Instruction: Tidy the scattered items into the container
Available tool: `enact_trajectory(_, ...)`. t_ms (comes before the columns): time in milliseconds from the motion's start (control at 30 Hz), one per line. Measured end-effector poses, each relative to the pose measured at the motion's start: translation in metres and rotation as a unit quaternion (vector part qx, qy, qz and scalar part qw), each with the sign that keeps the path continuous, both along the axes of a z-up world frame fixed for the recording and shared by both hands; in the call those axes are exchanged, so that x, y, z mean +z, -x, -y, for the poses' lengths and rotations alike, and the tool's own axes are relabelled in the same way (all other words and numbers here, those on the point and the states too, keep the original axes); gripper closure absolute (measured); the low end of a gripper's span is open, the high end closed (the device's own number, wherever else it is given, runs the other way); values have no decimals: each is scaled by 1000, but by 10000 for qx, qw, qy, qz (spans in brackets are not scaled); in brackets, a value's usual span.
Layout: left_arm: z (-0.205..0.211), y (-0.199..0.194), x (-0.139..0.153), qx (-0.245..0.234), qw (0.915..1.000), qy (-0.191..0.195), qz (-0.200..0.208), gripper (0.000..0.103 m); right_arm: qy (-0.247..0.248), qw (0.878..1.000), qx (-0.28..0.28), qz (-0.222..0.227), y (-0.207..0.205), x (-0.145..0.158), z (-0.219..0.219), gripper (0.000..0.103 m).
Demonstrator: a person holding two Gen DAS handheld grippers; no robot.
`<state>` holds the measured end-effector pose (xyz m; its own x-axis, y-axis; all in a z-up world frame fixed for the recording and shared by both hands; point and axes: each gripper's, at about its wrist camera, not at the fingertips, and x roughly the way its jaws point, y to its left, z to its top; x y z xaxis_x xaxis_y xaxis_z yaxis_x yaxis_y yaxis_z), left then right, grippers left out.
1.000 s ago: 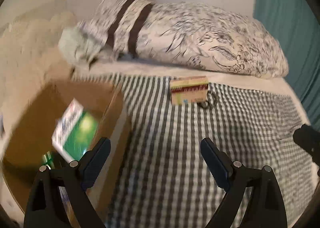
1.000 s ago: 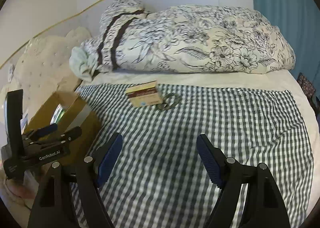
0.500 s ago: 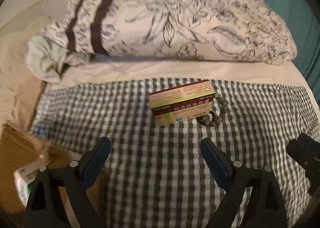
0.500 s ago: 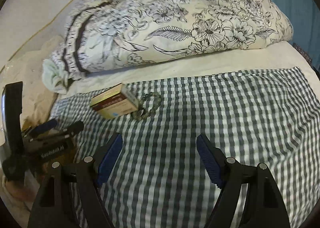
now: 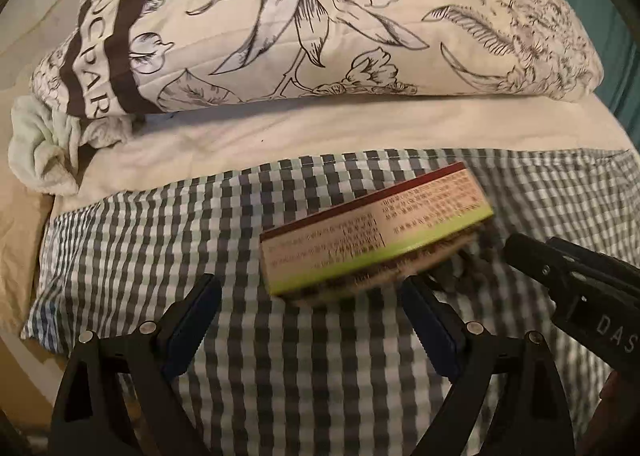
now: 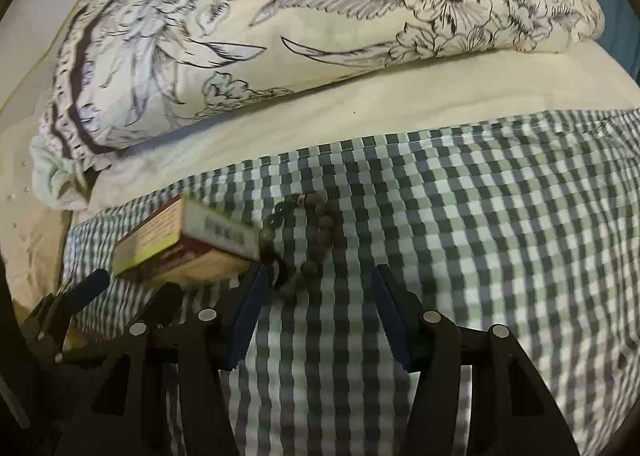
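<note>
A medicine box [image 5: 376,232] with red and green edges lies on the checked cloth [image 5: 280,376], just beyond the tips of my left gripper [image 5: 312,296], which stands open and empty. In the right wrist view the same medicine box [image 6: 180,240] touches a dark bead bracelet [image 6: 308,240] on its right. My right gripper [image 6: 320,292] hovers over the near end of the bracelet. Its jaws are closing, with the lowest beads between the tips, and the pads do not press on them. The cardboard container is out of view.
A large floral pillow [image 5: 340,23] and a pale green towel [image 5: 40,151] lie behind the cloth on the cream sheet [image 5: 320,135]. The two grippers are close together: the right gripper [image 5: 580,288] shows at right, the left gripper [image 6: 76,296] at lower left.
Both grippers have come down and forward toward the medicine box and bracelet, which now loom large. The cardboard box has left the left view. The right jaws have narrowed.
</note>
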<state>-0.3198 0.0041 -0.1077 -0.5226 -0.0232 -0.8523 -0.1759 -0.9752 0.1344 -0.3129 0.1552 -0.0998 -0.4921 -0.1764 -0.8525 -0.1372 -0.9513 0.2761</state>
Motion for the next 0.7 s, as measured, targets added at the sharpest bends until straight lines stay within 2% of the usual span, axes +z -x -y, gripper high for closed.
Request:
enact_trajectory(100,-6,8,-9,-235,9995,128,-146,8,199,9996,-192,96,10,-10,-3,49)
enact_trajectory(167,-9,14,-18,-367,9989,244,-134,3,240,9991,-288,186,18,-17,-5,49)
enact_trajectory(200,-10,16,-23,-413,9988,239,-98,3,225,9986,-305,372,25,-26,-5,49)
enact_trajectory(267,-11,16,-32,-468,9989,13,-64,3,327,9974,-313,560,32,-44,-6,45)
enact_trajectory(300,-11,14,-34,-499,9986,-140,-96,4,321,9978,-312,495,32,-45,-6,45)
enact_trajectory(333,-12,11,-35,-549,9981,-253,-146,11,290,9981,-290,457,31,-44,-6,45)
enact_trajectory(367,-14,9,-36,-595,9978,-244,-171,38,252,9983,-247,472,31,-44,-5,45)
enact_trajectory(400,-17,8,-37,-602,9979,-129,-188,59,204,9985,-192,462,31,-45,-4,45)
enact_trajectory(433,-18,7,-39,-588,9981,-22,-164,90,138,9990,-140,409,29,-46,-2,45)
enact_trajectory(467,-18,5,-40,-554,9984,-73,-100,95,52,9993,-89,361,28,-47,-1,47)
enact_trajectory(533,-12,0,-39,-405,9988,-275,-46,97,-174,9995,-7,246,23,-47,4,51)
enact_trajectory(567,-8,-4,-39,-261,9991,-324,-7,97,-253,9995,-18,206,21,-47,4,58)
enact_trajectory(600,-4,-7,-39,-133,9990,-427,67,97,-304,9994,-44,176,18,-45,2,70)
enact_trajectory(633,1,-11,-38,-46,9983,-572,123,97,-332,9993,-60,162,14,-44,-2,78)
enact_trajectory(667,5,-14,-37,26,9975,-694,126,97,-268,9995,-73,179,7,-41,-9,92)
enact_trajectory(700,9,-19,-35,83,9969,-779,117,97,-91,9998,-94,171,0,-39,-17,92)
